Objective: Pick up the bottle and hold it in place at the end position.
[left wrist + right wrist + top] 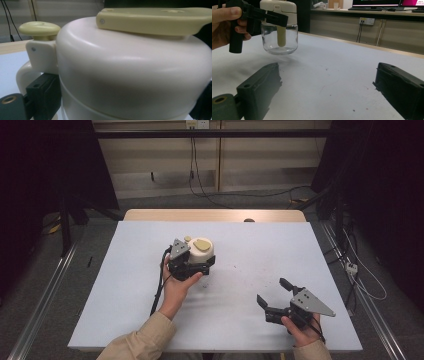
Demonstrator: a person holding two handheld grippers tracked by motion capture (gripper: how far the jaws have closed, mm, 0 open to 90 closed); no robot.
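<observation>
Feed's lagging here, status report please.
Left hand-held gripper shut on glass jar, at its white lid. Right hand-held gripper open, apart.

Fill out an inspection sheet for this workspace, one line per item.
Surface: pale grey table top with a wooden strip at the far edge; a few small dark specks near the middle.
Job's things: glass jar with a cream lid, a yellowish stem hanging inside the glass; in the right gripper view it appears lifted off the table.
Clutter: nothing seen.
Grippers: left tool shut on the jar just under the lid; right tool open, low over the table near the right front, holding nothing.
Cables: a black cable trails from the left tool; loose cables on the floor beyond and right of the table.
Surroundings: dark curtains both sides, wooden wall panels, floor rails.
</observation>
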